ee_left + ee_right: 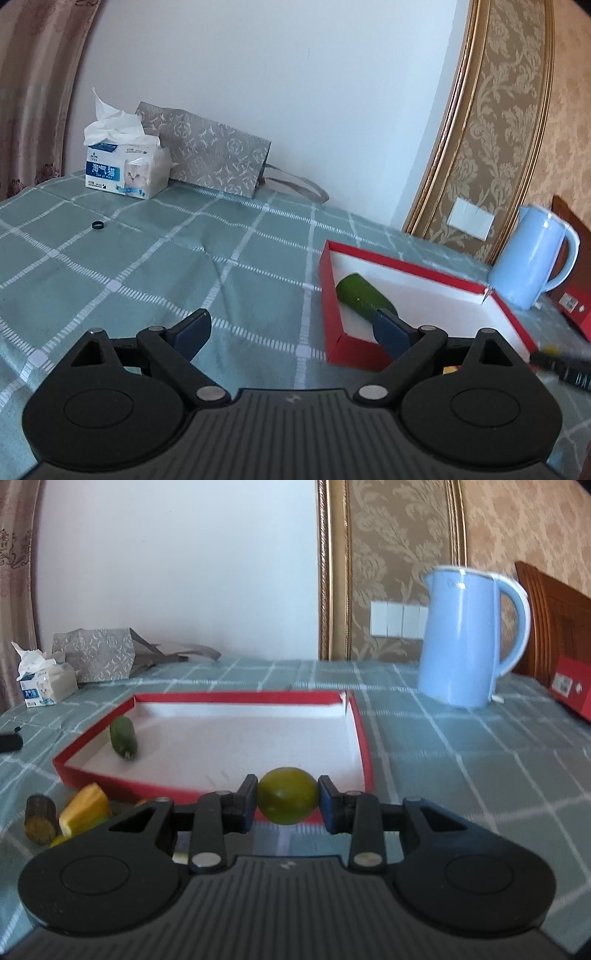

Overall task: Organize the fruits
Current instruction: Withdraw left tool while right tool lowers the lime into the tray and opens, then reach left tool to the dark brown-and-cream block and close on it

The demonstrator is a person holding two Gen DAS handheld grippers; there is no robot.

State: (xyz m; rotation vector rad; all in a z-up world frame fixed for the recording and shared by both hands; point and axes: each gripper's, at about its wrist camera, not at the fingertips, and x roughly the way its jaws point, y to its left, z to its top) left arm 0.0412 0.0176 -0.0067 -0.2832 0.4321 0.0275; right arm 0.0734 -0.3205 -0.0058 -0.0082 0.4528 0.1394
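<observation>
Two views look forward along handheld grippers over a tabletop (155,258) covered in a green checked cloth.

The right gripper (288,797) has its fingers (246,794) clamped on a round green fruit (288,795), one pad on each side of it. Just beyond the fingers lies a shallow red box (364,746) with a white inside. A green cucumber piece (123,738) rests inside the box, ahead and to the left of the fingers, near the box's left wall. On the cloth to the left of the fingers, outside the box, sit a yellow fruit piece (84,808) and a brown cylinder (40,818) (what the cylinder is cannot be told). A light blue kettle (461,638) stands ahead and to the right.

The left gripper (291,334) has its fingers (192,330) spread wide apart with nothing between them. Its right finger sits over the box's near left corner, with the cucumber piece just beyond its tip. Far ahead and left stand a tissue pack (123,166) and a patterned grey bag (214,155).
</observation>
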